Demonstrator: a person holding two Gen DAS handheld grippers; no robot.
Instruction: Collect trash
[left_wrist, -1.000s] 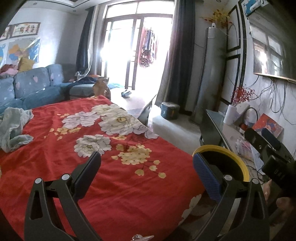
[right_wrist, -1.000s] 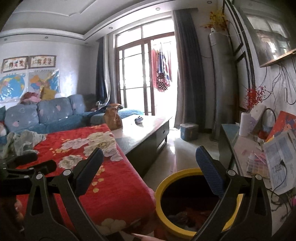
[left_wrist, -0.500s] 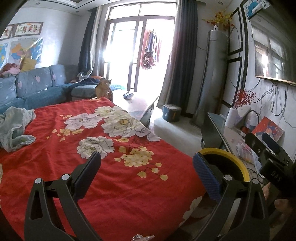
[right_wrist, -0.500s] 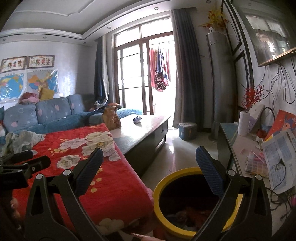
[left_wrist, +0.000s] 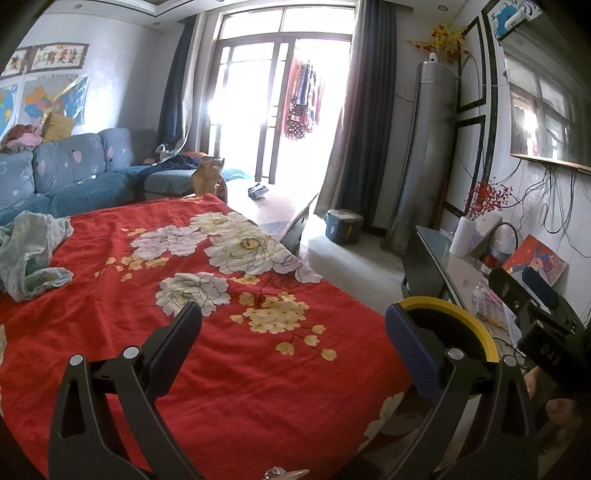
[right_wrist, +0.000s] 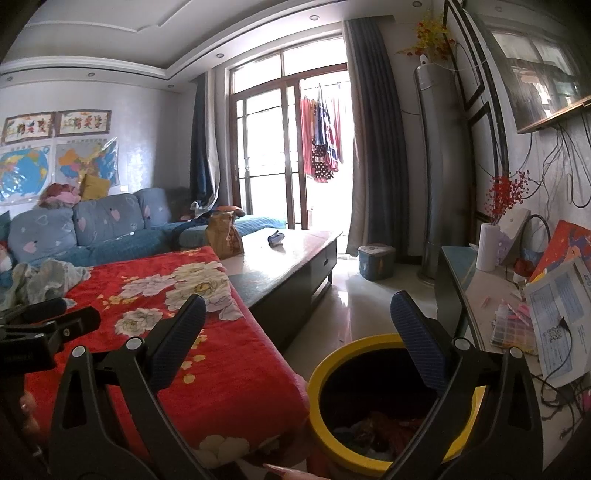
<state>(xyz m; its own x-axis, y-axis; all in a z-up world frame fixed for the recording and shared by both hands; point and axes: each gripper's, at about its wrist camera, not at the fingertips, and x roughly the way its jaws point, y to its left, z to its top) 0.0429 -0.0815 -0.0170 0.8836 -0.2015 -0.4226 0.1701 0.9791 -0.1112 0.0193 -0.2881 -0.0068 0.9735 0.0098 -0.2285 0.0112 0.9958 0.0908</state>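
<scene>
- The left gripper (left_wrist: 293, 332) has its 2 fingers spread wide with nothing between them, held above the red floral blanket (left_wrist: 236, 369).
- The right gripper (right_wrist: 299, 321) is equally wide and empty, hanging over the near rim of the yellow-rimmed bin (right_wrist: 332, 373); each gripper shows at the edge of the other's view.
- Over the last second neither gripper has closed or taken anything. The left view has drifted slightly, so the blanket's flowers sit a little lower and nearer, and the right view has shifted a touch, showing a bit more of the bin's mouth.
- My reading: with both grippers empty and the right one over the bin, a drop looks finished, and the drift is the start of a search for the next piece.
- The bin stands on the floor against the blanket's edge, and crumpled, colourful scraps lie at its bottom (right_wrist: 373, 432).
- A small pale, shiny scrap (left_wrist: 284, 472) peeks in at the bottom edge of the left view; whether it is trash I cannot tell.
- Farther off on the blanket lies a rumpled grey-green cloth (left_wrist: 29, 254), which looks like clothing, not waste.
- Beyond, a brown paper bag (right_wrist: 223, 236) and a small dark object (right_wrist: 276, 239) sit on the coffee table (right_wrist: 295, 258), possible candidates.
</scene>
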